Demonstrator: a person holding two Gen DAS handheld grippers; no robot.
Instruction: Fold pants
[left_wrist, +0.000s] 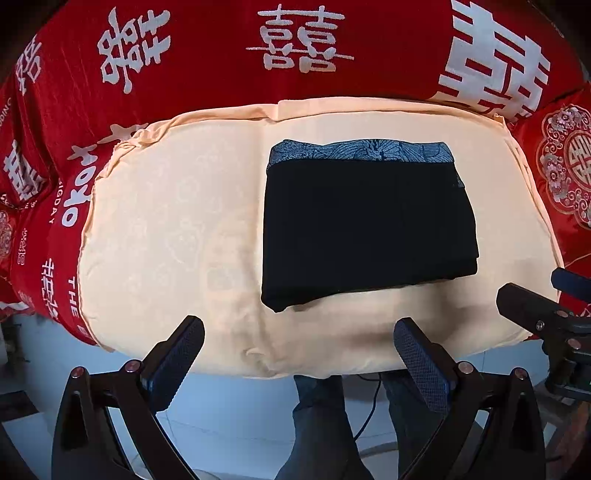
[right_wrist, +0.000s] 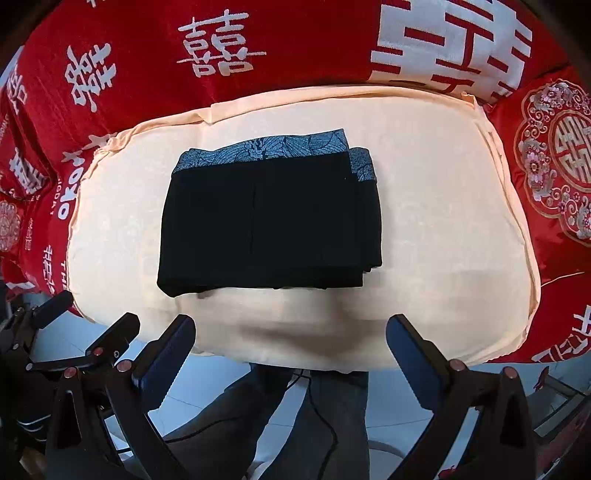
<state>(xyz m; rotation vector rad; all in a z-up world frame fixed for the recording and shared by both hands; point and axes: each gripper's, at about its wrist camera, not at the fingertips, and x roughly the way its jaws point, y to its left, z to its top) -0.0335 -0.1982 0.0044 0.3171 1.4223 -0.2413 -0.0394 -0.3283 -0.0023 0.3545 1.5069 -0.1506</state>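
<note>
The folded black pants lie on the cream cushion, beyond both grippers; left gripper and right gripper hover spread, empty, at its near edge.

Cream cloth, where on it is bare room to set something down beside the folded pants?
Left of the black pants, a wide bare patch of cream cloth runs to the red quilt. A narrower strip lies along the near edge. The right side is tighter.

Cream cloth on red quilt
</note>
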